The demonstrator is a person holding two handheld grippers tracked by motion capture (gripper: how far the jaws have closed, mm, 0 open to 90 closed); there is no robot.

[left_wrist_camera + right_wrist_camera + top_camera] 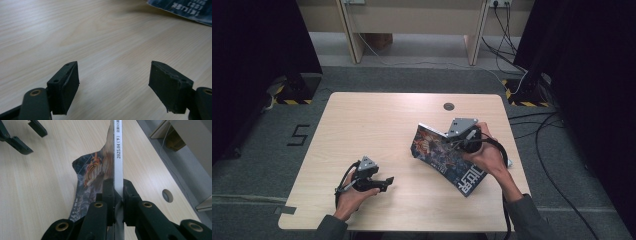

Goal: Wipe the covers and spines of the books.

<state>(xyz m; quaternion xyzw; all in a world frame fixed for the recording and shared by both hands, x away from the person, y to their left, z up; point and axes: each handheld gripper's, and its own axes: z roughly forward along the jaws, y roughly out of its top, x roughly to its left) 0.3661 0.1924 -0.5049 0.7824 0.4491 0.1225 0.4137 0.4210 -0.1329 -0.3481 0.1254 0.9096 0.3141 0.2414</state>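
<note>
A magazine (443, 156) with a dark illustrated cover lies at the right of the wooden table (372, 125), its far edge lifted off the surface. My right gripper (455, 141) is shut on that raised spine. In the right gripper view the two jaws of the right gripper (117, 188) pinch the white spine of the magazine (118, 150), and the cover curls down to the left. My left gripper (387, 182) rests low over the table near the front left, open, nothing between its jaws (115, 77). A corner of the magazine (185, 7) shows beyond it.
A round cable hole (449, 106) sits near the table's far edge. Behind the table stand the legs of a wooden desk (353, 40), and cables (542, 135) trail over the grey floor at the right. Black curtains hang on both sides.
</note>
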